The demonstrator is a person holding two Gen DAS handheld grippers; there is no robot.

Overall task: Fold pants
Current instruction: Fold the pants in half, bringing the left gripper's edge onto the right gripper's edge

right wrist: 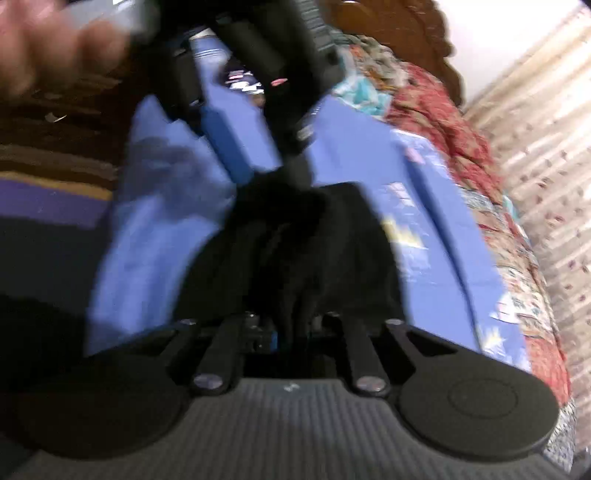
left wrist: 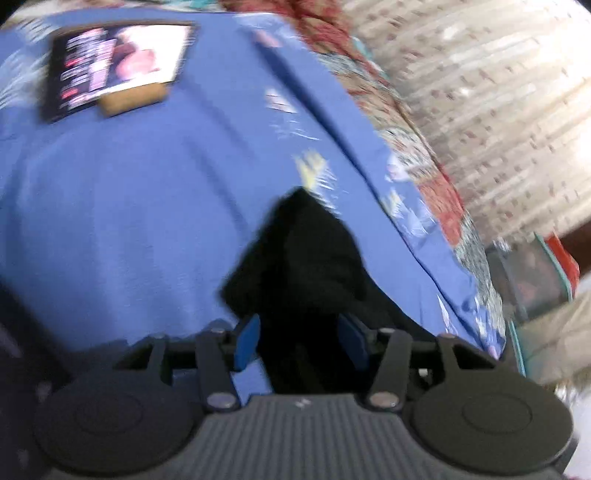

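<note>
The black pants [left wrist: 299, 258] hang between my two grippers above a blue bedsheet [left wrist: 129, 184]. My left gripper [left wrist: 299, 339] has black cloth bunched between its blue pads [left wrist: 246, 341] and is shut on it. My right gripper [right wrist: 291, 328] is shut on another bunch of the pants [right wrist: 303, 251]. The left gripper shows in the right wrist view [right wrist: 258, 162], just beyond the cloth, with its blue finger [right wrist: 225, 144] gripping the far end. Both views are blurred by motion.
A dark printed card on a cardboard piece [left wrist: 114, 70] lies on the sheet at far left. A red patterned quilt [right wrist: 454, 122] runs along the bed's right side, by a patterned curtain [left wrist: 491, 110]. A wooden headboard [right wrist: 406, 29] stands behind. A hand [right wrist: 48, 51] shows top left.
</note>
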